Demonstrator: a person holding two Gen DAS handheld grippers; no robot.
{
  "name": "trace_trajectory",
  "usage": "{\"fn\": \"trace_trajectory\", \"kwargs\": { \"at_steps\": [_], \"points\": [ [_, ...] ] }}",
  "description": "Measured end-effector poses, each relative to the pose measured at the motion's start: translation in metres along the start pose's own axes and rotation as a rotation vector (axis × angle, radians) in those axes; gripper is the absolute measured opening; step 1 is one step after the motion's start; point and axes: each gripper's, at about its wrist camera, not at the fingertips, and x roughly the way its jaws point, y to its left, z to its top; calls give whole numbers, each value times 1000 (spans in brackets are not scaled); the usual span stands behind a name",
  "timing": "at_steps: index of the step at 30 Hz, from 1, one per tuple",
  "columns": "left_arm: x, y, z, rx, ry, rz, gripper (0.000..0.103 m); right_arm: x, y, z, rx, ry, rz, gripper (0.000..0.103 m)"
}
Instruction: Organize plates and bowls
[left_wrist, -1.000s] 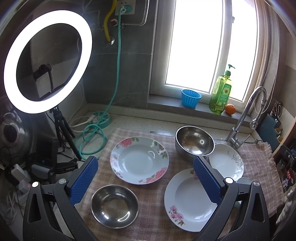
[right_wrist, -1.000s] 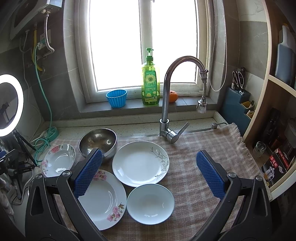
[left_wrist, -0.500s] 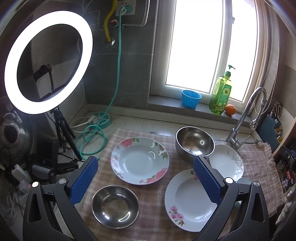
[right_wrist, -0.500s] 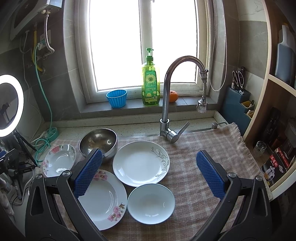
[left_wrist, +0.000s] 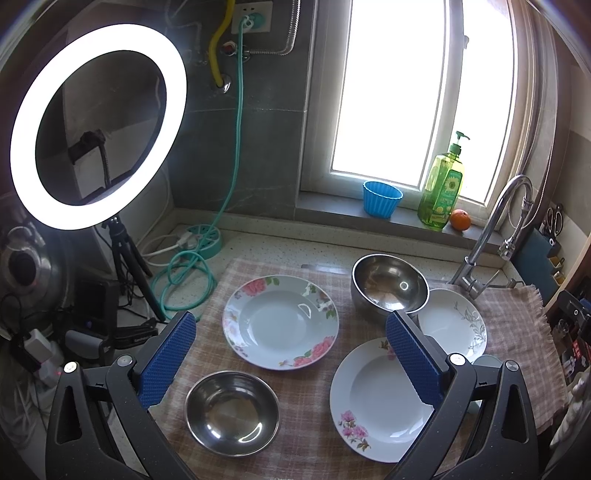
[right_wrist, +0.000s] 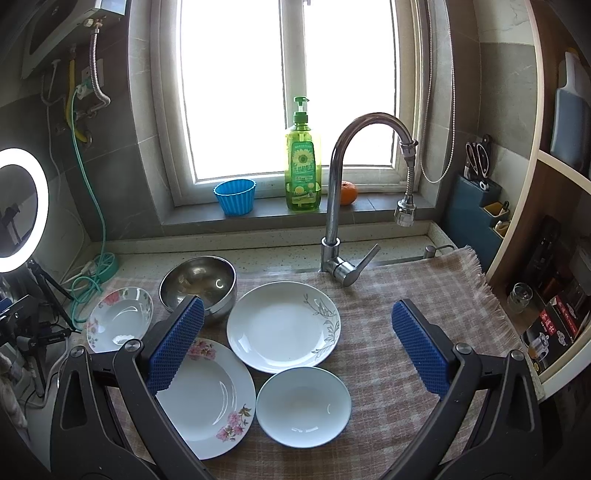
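Note:
On a checked cloth lie a floral deep plate, a small steel bowl, a large steel bowl, a second floral plate and a white plate with a grey leaf print. The right wrist view adds a small white bowl in front of the leaf-print plate. My left gripper is open and empty above the dishes. My right gripper is open and empty above the cloth.
A tap stands behind the plates. A blue cup, green soap bottle and an orange sit on the windowsill. A ring light on a tripod and cables are at the left. Shelves stand at the right.
Both views have shifted very slightly; the dishes have not moved and both grippers stay open.

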Motion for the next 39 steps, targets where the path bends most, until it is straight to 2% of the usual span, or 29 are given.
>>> {"fn": "trace_trajectory", "kwargs": {
  "at_steps": [24, 33, 39],
  "points": [
    [4, -1, -3, 7, 15, -11, 102, 7, 0, -7, 4, 23, 20, 103],
    [12, -2, -8, 19, 49, -30, 102, 10, 0, -11, 4, 20, 27, 103],
    [20, -3, -15, 37, 86, -48, 102, 28, -4, -20, 18, 121, 29, 103]
  ]
}}
